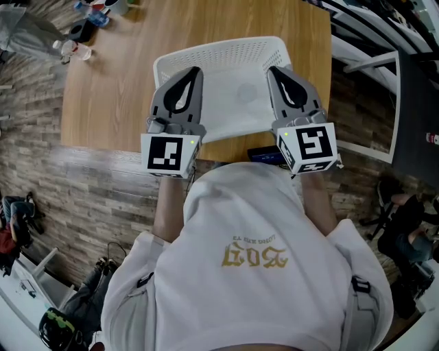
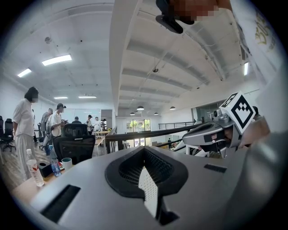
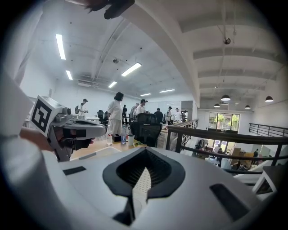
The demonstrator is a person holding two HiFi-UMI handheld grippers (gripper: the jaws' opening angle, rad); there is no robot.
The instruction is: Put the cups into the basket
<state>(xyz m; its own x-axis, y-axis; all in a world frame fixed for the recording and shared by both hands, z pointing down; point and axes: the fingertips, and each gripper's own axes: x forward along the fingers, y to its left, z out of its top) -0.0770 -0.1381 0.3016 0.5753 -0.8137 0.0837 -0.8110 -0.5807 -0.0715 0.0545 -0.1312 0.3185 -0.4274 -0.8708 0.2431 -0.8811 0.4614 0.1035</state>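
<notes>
The white perforated basket [image 1: 206,52] sits at the near edge of the wooden table [image 1: 116,89]. Whether anything lies inside it I cannot tell. A small cup [image 1: 118,5] stands at the table's far left corner; it shows as a pale cup [image 2: 67,162] in the left gripper view and as a cup [image 3: 131,139] in the right gripper view. My left gripper [image 1: 193,72] and right gripper [image 1: 275,71] are raised side by side over the basket. Each is shut with nothing held: left gripper [image 2: 145,179], right gripper [image 3: 141,179].
Bottles [image 1: 74,49] and small items cluster with the cup at the far left corner. A dark object [image 1: 264,154] lies at the table's near edge. A black office chair [image 2: 74,143] and a railing [image 3: 216,134] stand beyond the table. Several people stand in the background.
</notes>
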